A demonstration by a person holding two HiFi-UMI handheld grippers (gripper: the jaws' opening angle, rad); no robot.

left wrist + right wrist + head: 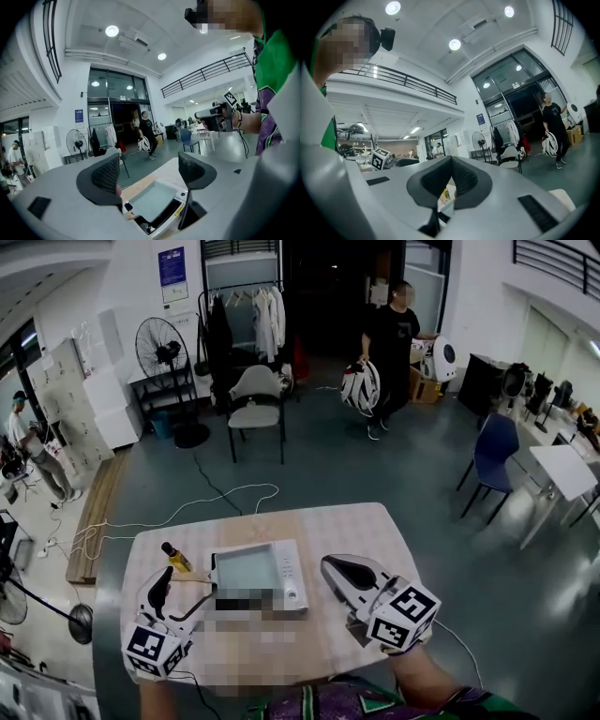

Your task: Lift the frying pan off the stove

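I see no frying pan in any view. A white stove (258, 579) with a grey glass top lies flat in the middle of the checked table (366, 521), its top bare; a mosaic patch covers its near edge. My left gripper (167, 589) hovers at the stove's left side, jaws open and empty; in the left gripper view the left gripper (150, 171) frames the stove's glass top (152, 201). My right gripper (339, 570) is just right of the stove, and in the right gripper view the right gripper (451, 180) has its pads met, holding nothing.
A small bottle with a yellow label (176, 559) lies left of the stove, near the left gripper. Beyond the table stand a grey chair (255, 404), a floor fan (161, 352) and a blue chair (495, 451). A person carrying a helmet (384, 343) walks at the back. Cables (202, 502) cross the floor.
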